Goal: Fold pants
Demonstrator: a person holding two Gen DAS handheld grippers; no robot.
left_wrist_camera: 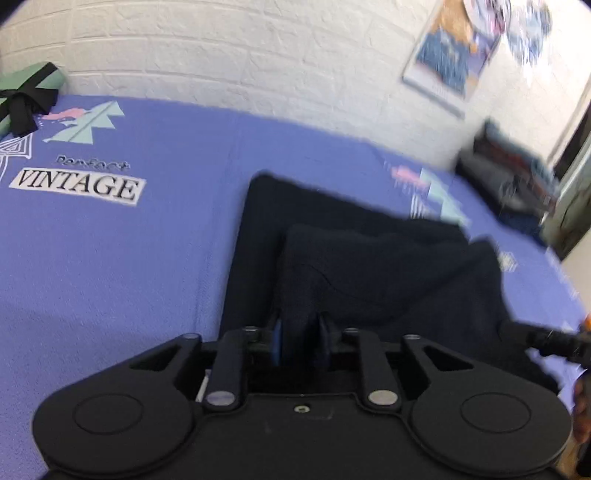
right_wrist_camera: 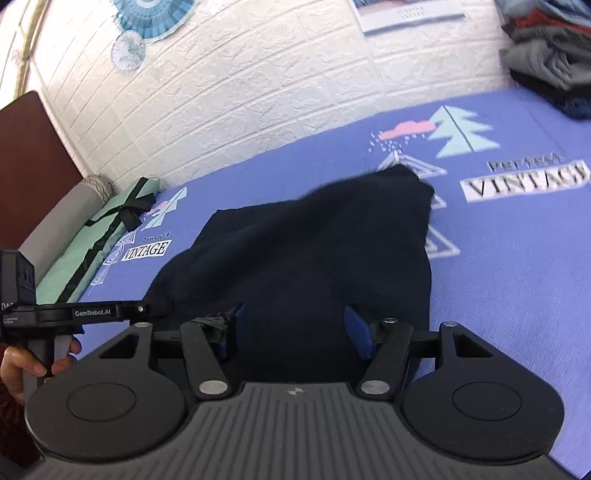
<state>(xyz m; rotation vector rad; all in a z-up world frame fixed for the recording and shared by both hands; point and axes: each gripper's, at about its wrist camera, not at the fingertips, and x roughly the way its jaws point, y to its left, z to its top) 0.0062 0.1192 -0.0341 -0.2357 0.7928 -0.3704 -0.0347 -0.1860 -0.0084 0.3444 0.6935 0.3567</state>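
Black linkage arms and two round pivot housings fill the foreground of both wrist views. Between them, the left gripper (left_wrist_camera: 301,341) is clamped on a raised fold of one pair of dark navy pants (left_wrist_camera: 369,266), the cloth pinched between its blue-faced pads (left_wrist_camera: 276,341). The right gripper (right_wrist_camera: 291,332) stands with its fingers wide apart, the pants' near edge lying between its blue pads (right_wrist_camera: 356,332) without being pressed.

From the claws outward, the single garment spreads away across the middle of a bed covered by a blue-violet sheet (left_wrist_camera: 110,258), its near part at the bed's front edge and its far end bunched and lifted toward the wall side. In the right wrist view, the left gripper's body enters from the left edge, held by a person's hand (right_wrist_camera: 22,365).

Two "VINTAGE" prints show on the sheet in the right view, with tree and triangle motifs beside them. One mint-green bundle tied with black straps (right_wrist_camera: 107,229) lies along the bed's left end, beside a grey cushion (right_wrist_camera: 62,221). One stack of folded clothes (right_wrist_camera: 546,55) sits at the bed's far right corner. A white brick-pattern wall (left_wrist_camera: 221,55) carries one poster (left_wrist_camera: 447,55) and two blue paper fans (right_wrist_camera: 147,18).
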